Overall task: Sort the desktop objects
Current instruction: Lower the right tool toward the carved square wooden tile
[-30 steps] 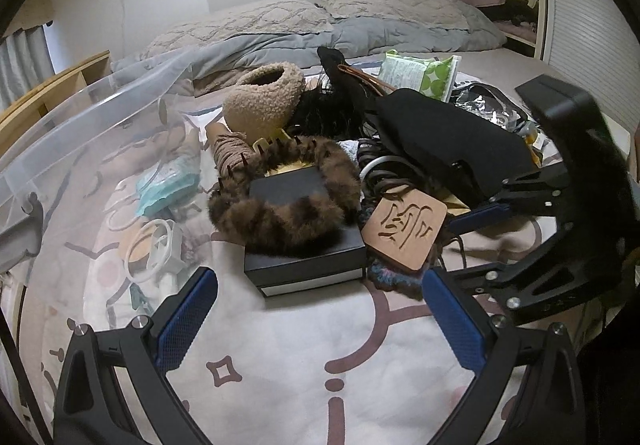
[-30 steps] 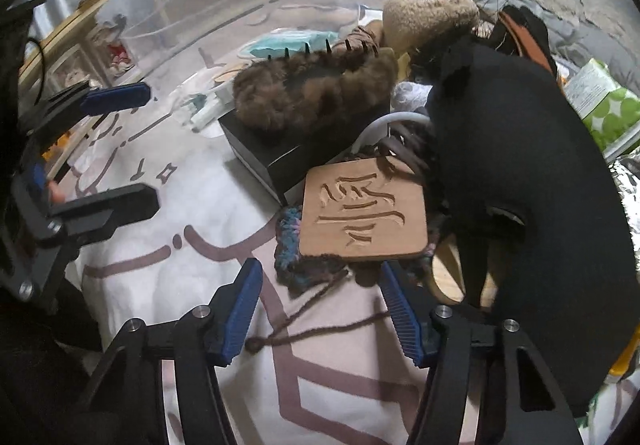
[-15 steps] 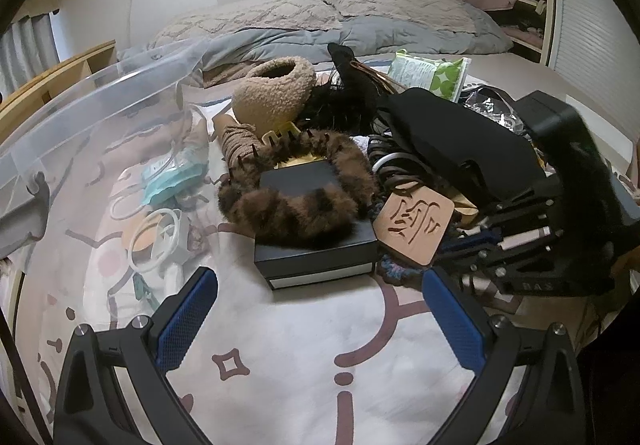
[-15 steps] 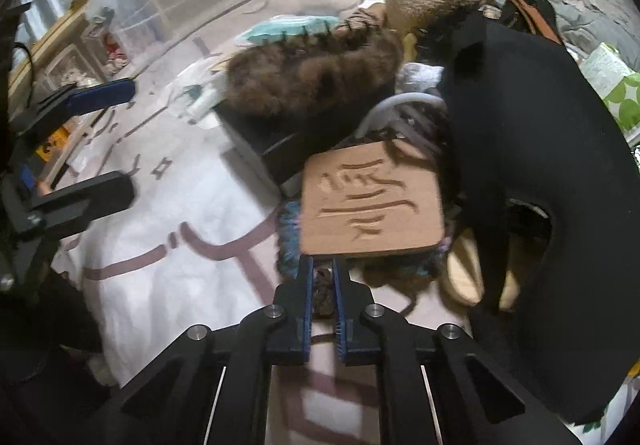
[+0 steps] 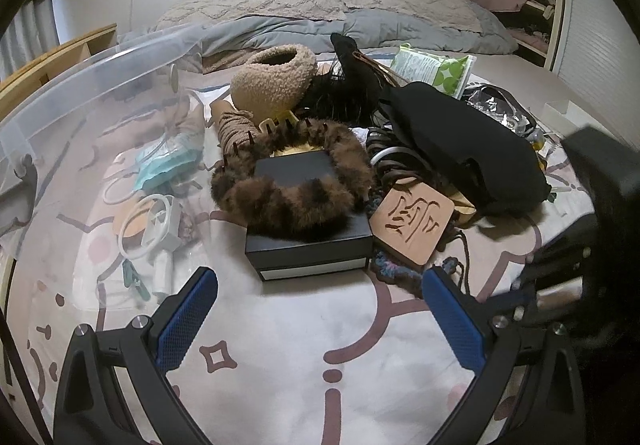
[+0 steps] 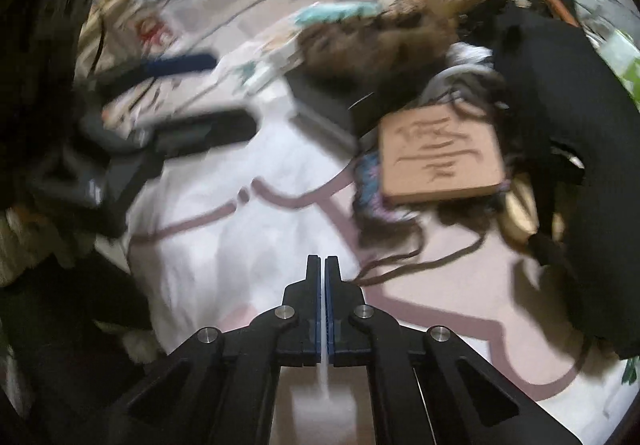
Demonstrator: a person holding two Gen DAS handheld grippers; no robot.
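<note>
Right hand-held gripper (image 6: 322,265) now has its jaws pressed flat together with nothing visible between them; a second ago they stood wide apart in front of the carved wooden tile (image 6: 438,153), and half a second ago they were pinched on the dark cord at its near edge. Now that cord (image 6: 400,265) trails on the bed cover (image 6: 240,229) just to the right of the tips, so I judge the grab has missed or slipped, and the tile is unsorted. It lies ahead and to the right of the closed jaws, apart from them, resting on a knitted piece against the black box (image 5: 308,245) with the fur band (image 5: 288,201) on top. Left hand-held gripper (image 5: 320,319) hangs wide open and empty over bare cover, near that box. Beside the heap, the clear bin (image 5: 80,73) holds a few small things.
</note>
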